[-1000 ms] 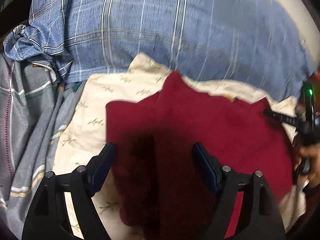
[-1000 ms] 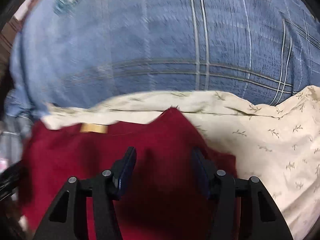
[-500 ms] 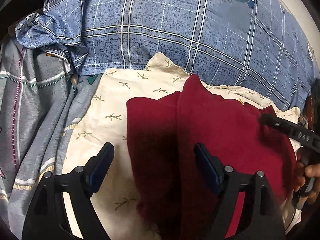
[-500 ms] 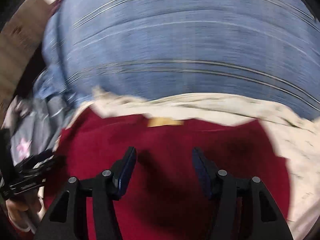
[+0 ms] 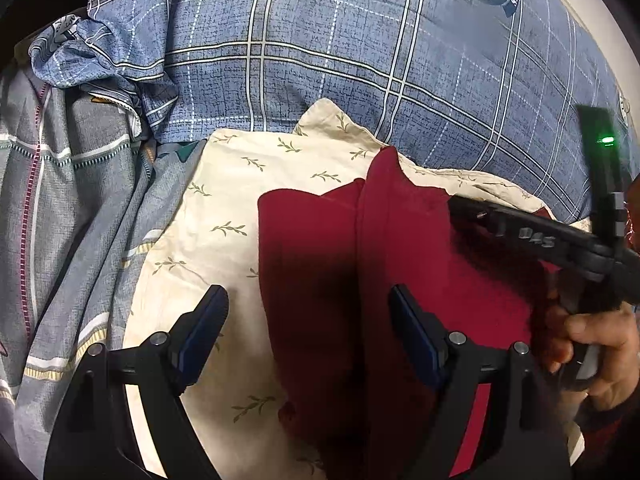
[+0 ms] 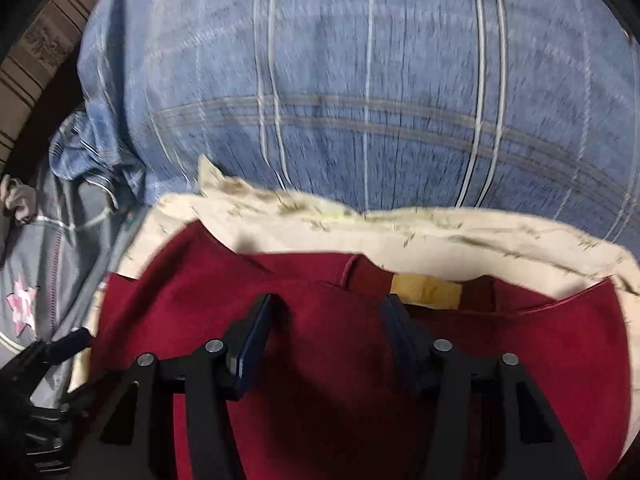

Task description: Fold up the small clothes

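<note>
Blue plaid bedcover [image 5: 360,60], from 10 to 2 o'clock. Cream leaf-print cloth [image 5: 224,208] spread at centre. Dark red garment [image 5: 400,264], partly folded, lying on the cream cloth; tan label [image 6: 426,292] at its far edge. Left gripper [image 5: 308,320]: fingers apart above the garment's left fold. Right gripper [image 6: 324,320]: fingers apart over the garment.

Left wrist view: looks forward and down along the left tongs [image 5: 308,328], close above the dark red garment [image 5: 400,272] on the cream leaf-print cloth [image 5: 224,200].
Right wrist view: looks forward and down along the right tongs [image 6: 324,336], close over the garment's collar label [image 6: 426,290]; blurred.
Shared: red garment, cream cloth, blue plaid bedding [image 5: 340,48] at the far side.
Cross-sight: right tongs show at the left view's right edge; left tongs at the right view's lower left.
</note>
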